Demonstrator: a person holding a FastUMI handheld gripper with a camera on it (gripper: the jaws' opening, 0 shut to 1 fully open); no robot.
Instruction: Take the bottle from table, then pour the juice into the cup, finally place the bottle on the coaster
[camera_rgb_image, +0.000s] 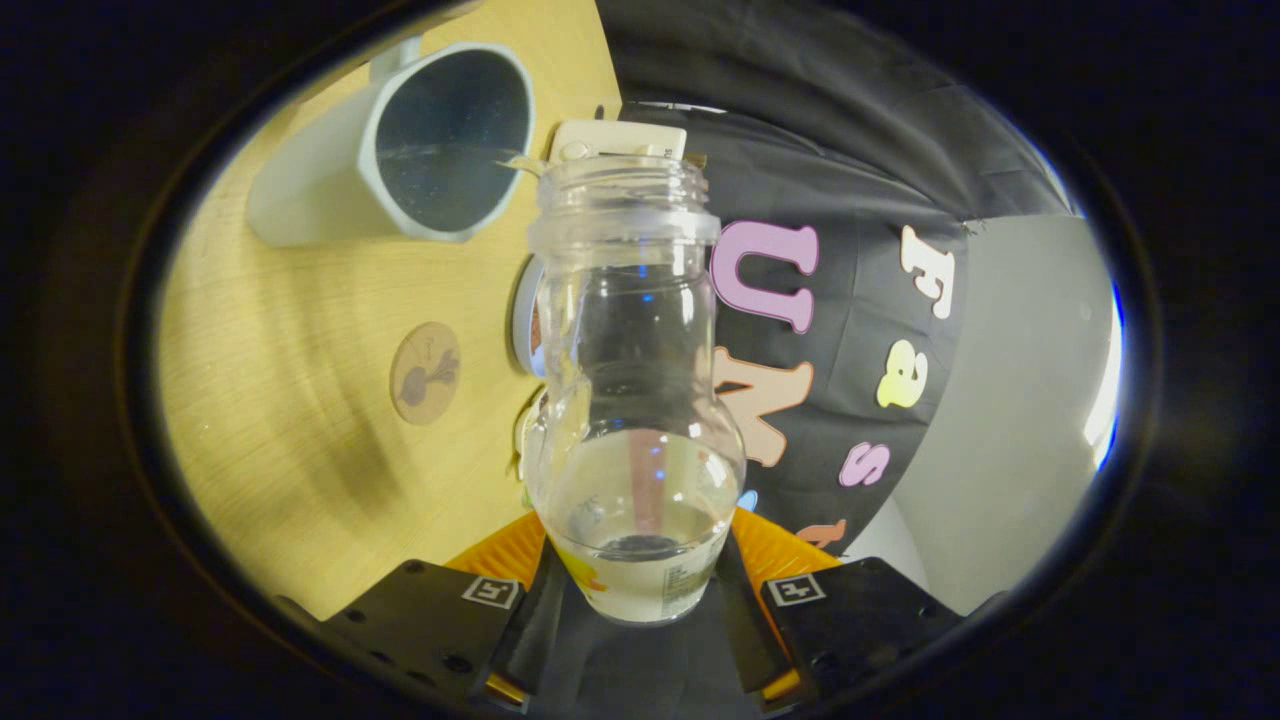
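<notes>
A clear open-mouthed bottle (630, 400) is held between my fingers, which press on its lower body from both sides, so my gripper (637, 585) is shut on it. A little pale liquid lies in the bottle's base. The view is rolled, so the wooden table (300, 400) stands to one side. Beyond the bottle's mouth sits a pale grey-blue cup (400, 150) with liquid inside, its rim close to the bottle's neck. A round brown coaster (425, 373) with a dark figure lies on the table beside the bottle.
A white box-like object (618, 140) sits just past the bottle's mouth at the table's edge. A round object (524, 320) is partly hidden behind the bottle. The black cloth wall (840, 300) and a grey surface (1010, 400) lie off the table's edge.
</notes>
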